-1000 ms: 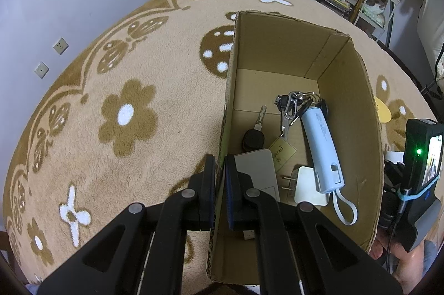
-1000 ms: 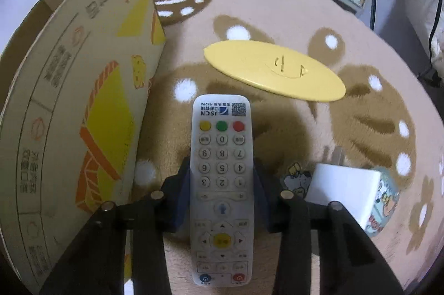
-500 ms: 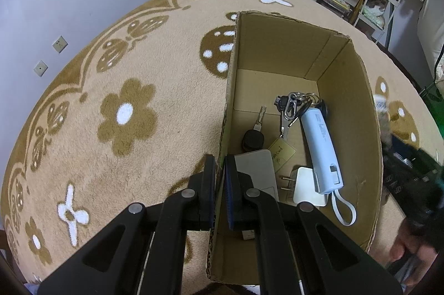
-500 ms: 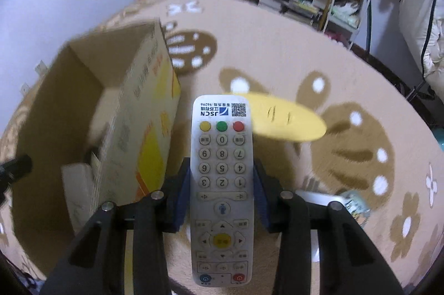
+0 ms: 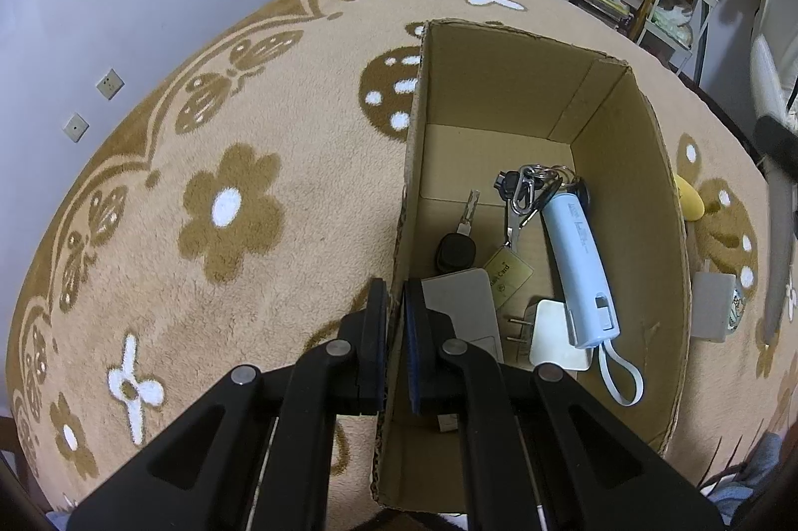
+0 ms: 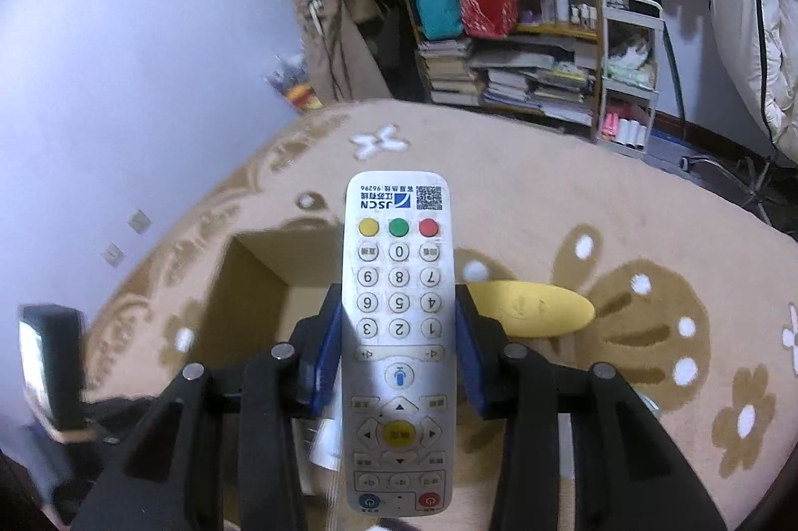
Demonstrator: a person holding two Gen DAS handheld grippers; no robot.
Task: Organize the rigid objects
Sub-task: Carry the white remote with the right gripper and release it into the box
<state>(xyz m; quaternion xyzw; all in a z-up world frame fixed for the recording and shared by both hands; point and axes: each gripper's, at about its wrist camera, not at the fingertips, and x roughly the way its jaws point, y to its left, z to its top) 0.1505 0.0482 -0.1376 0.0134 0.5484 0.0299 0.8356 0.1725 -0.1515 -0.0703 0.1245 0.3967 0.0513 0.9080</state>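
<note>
Remote (image 6: 398, 331) held up high over the cardboard box (image 5: 663, 261)
On the left, the left tongs (image 5: 394, 321) are squeezed tight on the box's side wall. Inside the box lie a car key (image 5: 456, 241), a bunch of keys (image 5: 531, 186), a light blue stick (image 5: 578, 266) and a white plug (image 5: 551, 331). On the right, the right tongs (image 6: 399, 331) pinch the remote by its two sides, above the rug (image 5: 224, 161)

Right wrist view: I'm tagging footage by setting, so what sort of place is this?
Most likely a lived-in home room: a flower-patterned carpet, a cluttered wooden bookshelf stacked with books and bags, and a TV remote clamped in the right gripper.
</note>
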